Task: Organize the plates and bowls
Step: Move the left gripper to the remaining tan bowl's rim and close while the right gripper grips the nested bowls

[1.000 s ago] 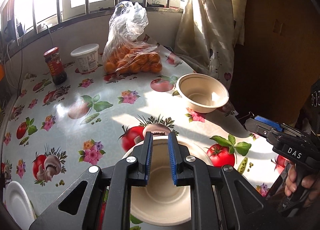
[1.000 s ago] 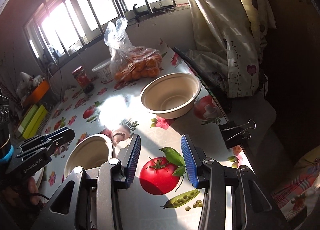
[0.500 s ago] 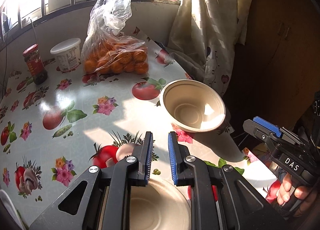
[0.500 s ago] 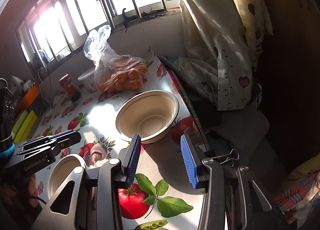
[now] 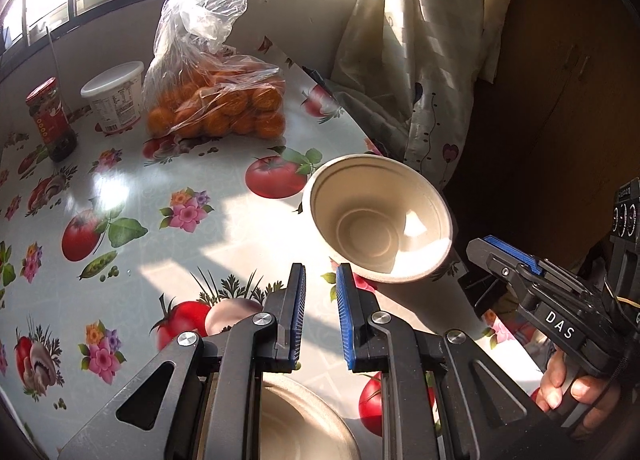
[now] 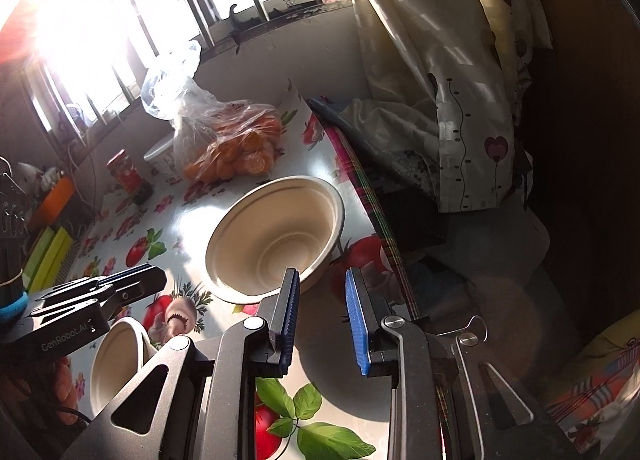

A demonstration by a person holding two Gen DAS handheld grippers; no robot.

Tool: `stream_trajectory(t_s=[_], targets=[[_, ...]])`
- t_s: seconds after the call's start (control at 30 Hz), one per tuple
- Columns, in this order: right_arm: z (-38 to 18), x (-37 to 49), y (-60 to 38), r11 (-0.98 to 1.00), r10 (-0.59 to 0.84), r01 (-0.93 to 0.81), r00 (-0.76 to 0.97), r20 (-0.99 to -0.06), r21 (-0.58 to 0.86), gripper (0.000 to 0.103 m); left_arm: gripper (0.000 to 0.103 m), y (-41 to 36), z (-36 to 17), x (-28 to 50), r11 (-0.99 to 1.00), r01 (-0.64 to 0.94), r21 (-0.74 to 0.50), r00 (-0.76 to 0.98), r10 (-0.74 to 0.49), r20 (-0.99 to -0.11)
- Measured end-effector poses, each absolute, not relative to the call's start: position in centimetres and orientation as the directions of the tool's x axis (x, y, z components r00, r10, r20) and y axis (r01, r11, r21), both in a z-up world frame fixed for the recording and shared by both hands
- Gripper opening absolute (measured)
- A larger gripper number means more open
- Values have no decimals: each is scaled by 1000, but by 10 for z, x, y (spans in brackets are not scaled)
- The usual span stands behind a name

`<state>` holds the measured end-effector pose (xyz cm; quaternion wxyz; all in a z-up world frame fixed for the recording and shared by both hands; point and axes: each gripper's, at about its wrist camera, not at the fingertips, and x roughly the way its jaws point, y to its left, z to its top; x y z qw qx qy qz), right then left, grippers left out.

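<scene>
A beige paper bowl (image 5: 380, 220) stands near the table's right edge; it also shows in the right wrist view (image 6: 276, 236). My right gripper (image 6: 322, 314) is open, its left finger close to that bowl's near rim; it shows in the left wrist view (image 5: 516, 264). A second beige bowl (image 5: 304, 424) shows under my left gripper (image 5: 320, 316), whose jaws stand a narrow gap apart with nothing visible between the pads. In the right wrist view this bowl (image 6: 116, 364) hangs tilted below the left gripper (image 6: 100, 296). How it is held is hidden.
A bag of oranges (image 5: 216, 108), a white tub (image 5: 116, 100) and a red-lidded jar (image 5: 50, 120) stand at the back of the flowered tablecloth (image 5: 160, 220). A curtain (image 5: 420, 60) hangs at the right. A binder clip (image 6: 464, 332) sits at the table edge.
Both grippers have moved forward towards the far bowl, which looks larger and nearer. The near bowl has slid lower under the left gripper. The right jaws have narrowed a little.
</scene>
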<state>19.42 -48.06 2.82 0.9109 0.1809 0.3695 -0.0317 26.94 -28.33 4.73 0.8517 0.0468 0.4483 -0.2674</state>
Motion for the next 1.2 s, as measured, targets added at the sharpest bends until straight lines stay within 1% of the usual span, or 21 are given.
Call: stream_trajectory(t_s=[0.17, 0.27, 0.37, 0.47, 0.53, 0.6, 0.67, 0.8, 1.0, 1.13, 1.17, 1.2], targets=[[27, 188, -477, 929, 103, 175, 724, -682, 326, 23, 16, -275, 46, 268, 860, 482, -167, 457, -409, -790], [23, 177, -466, 923, 164, 131, 717, -678, 362, 24, 16, -266, 56, 258, 856, 498, -143, 490, -413, -768], [15, 168, -453, 890, 280, 75, 689, -668, 451, 24, 16, -254, 64, 250, 854, 498, -153, 495, -424, -759], [8, 165, -434, 832, 417, 8, 650, -635, 554, 24, 16, -244, 71, 243, 856, 497, -145, 513, -424, -746], [7, 163, -421, 807, 473, -32, 633, -613, 589, 26, 16, -238, 74, 240, 853, 499, -151, 513, -431, -742], [7, 163, -413, 783, 508, -49, 625, -592, 620, 32, 16, -233, 73, 237, 855, 494, -155, 511, -430, -744], [8, 162, -405, 787, 510, -54, 619, -597, 615, 37, 16, -228, 70, 235, 856, 493, -159, 507, -431, -747], [7, 159, -390, 795, 523, -84, 596, -609, 601, 38, 16, -215, 62, 226, 867, 479, -140, 515, -406, -755], [3, 160, -374, 784, 553, -100, 562, -615, 613, 38, 16, -187, 56, 221, 888, 438, -142, 531, -382, -756], [0, 163, -364, 791, 546, -94, 554, -628, 605, 38, 16, -175, 54, 221, 893, 424, -152, 532, -382, -756], [0, 164, -362, 792, 544, -91, 553, -630, 604, 37, 16, -172, 53, 221, 896, 418, -153, 534, -379, -756], [0, 165, -360, 792, 544, -89, 553, -632, 604, 33, 16, -170, 52, 222, 896, 416, -159, 533, -381, -755]])
